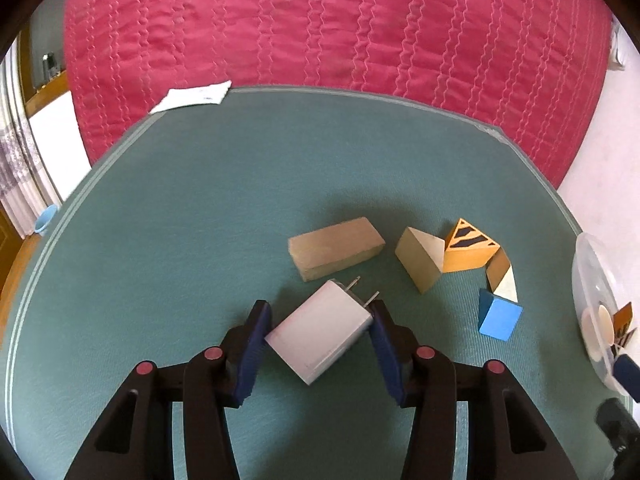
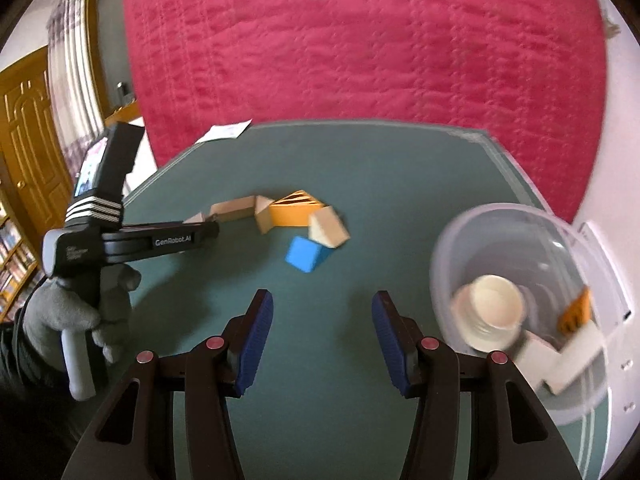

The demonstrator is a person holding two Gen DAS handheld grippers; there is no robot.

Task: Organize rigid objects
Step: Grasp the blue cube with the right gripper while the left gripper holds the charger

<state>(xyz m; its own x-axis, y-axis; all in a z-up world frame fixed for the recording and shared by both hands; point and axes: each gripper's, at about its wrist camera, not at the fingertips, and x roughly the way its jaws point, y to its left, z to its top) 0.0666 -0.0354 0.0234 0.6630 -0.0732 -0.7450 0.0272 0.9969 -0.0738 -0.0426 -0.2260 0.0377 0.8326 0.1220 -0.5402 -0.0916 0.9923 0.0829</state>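
While gripped: left gripper [image 1: 320, 328] pinches the white charger plug [image 1: 320, 330] by two skewed corners, so it could pivot out.
Prongs: they point at the plain wooden block [image 1: 336, 248] just beyond; a forward nudge would shove it.
Right gripper [image 2: 322, 330]: spread, holding nothing, above bare green surface [image 2: 360, 168].
Clear tub [image 2: 516, 240]: beside it on the right, already holding pieces; a hasty swing could tip it.
Farther blocks: blue block [image 2: 306, 254] and striped orange wedge [image 2: 292, 210] lie touching neighbours; grabbing one may scatter the rest.

Light: soft daylight, even across the table [image 1: 200, 200].
Shadows: faint, cast beside the wooden block [image 1: 336, 247].
Blur: right wrist view smeared, worst at the plastic bowl [image 2: 472, 232].
Distortion: table edges bowed, corners blackened.
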